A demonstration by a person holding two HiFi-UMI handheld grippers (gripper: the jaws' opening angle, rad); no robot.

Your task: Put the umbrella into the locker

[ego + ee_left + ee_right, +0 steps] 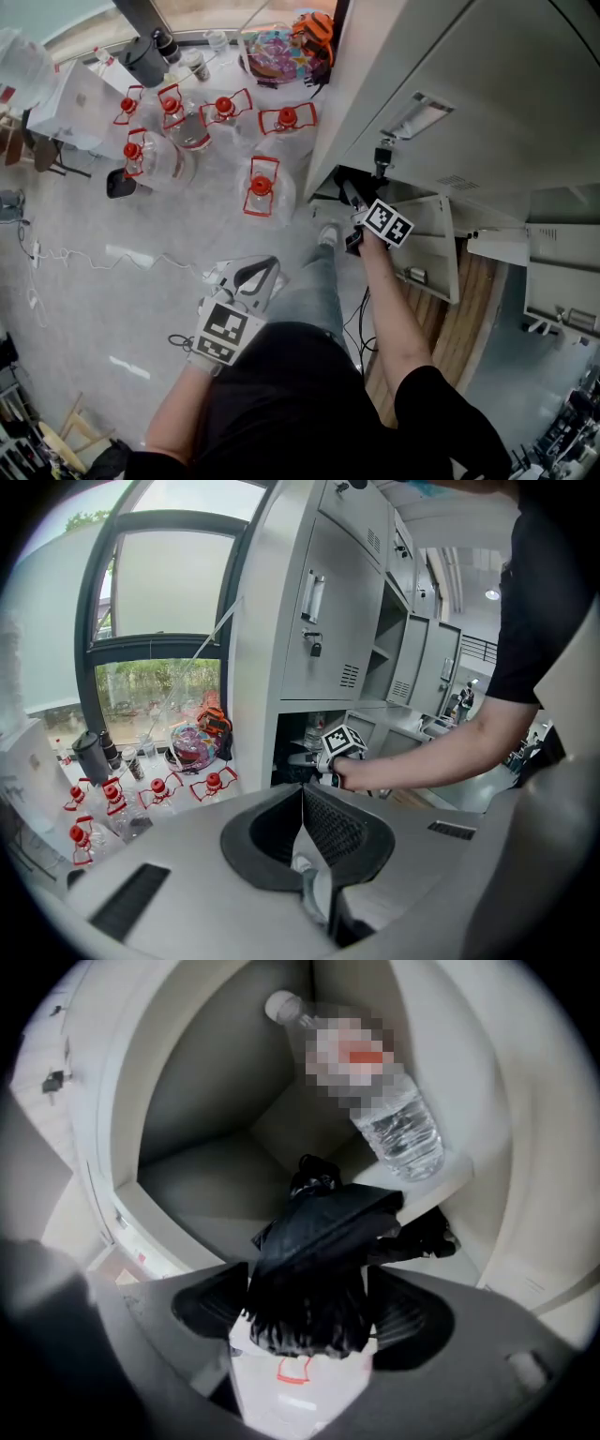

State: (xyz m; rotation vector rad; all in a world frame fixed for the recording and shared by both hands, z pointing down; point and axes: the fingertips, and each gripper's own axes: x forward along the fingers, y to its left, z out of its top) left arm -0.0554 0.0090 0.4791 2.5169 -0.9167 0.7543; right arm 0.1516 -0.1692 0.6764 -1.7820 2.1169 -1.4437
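The folded black fabric umbrella lies inside the grey metal locker compartment, between the spread right tongs, which are not pinching it. A clear plastic water bottle leans behind. Only the right gripper view shows this; from the head view the opening is dark. The right forearm stretches forward and down into it. The left tongs are pressed together, empty, held near the body.

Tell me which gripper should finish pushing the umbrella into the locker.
Right. The right gripper stands open around the black umbrella, which lies partly in the open locker compartment beside a water bottle. The left gripper hangs shut, back by the person's leg.
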